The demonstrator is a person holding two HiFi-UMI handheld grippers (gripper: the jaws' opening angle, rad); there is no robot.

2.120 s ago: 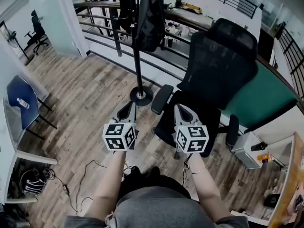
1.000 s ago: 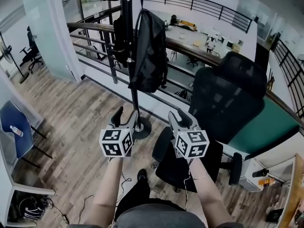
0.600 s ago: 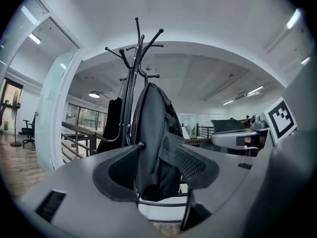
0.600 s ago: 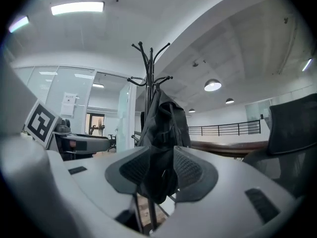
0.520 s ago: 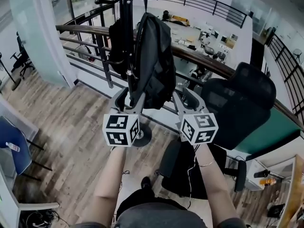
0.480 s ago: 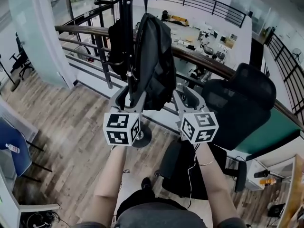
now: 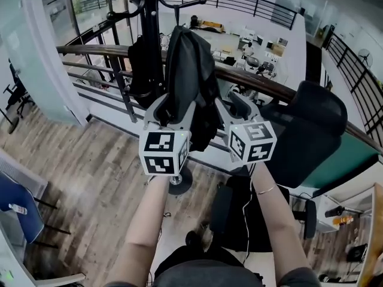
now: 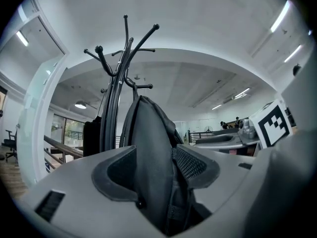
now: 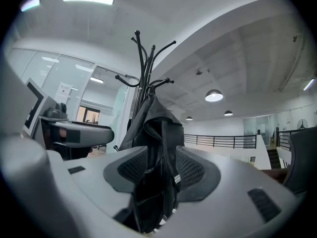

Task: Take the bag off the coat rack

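A black bag [image 7: 190, 70] hangs from a hook of the black coat rack [image 7: 151, 34], high above the floor. My left gripper [image 7: 172, 109] is raised level at the bag's lower part. In the left gripper view the bag [image 8: 148, 133] fills the gap between the jaws. Those jaws have just been opening and are open. My right gripper [image 7: 233, 107] is level at the bag's right side. Its jaws have also just been opening, and the bag [image 9: 158, 133] shows in their gap. The rack's hooks [image 8: 116, 83] [image 9: 144, 63] rise above the bag.
A second dark bag [image 7: 139, 70] hangs on the rack's far side. The rack's round base [image 7: 176, 184] stands on the wooden floor. A black office chair [image 7: 305, 130] is at the right. A wooden-topped railing [image 7: 263, 79] runs behind the rack.
Both grippers have risen from low near the chair and moved forward to the hanging bag. The head view has tilted up, so the rack's top is now in view.
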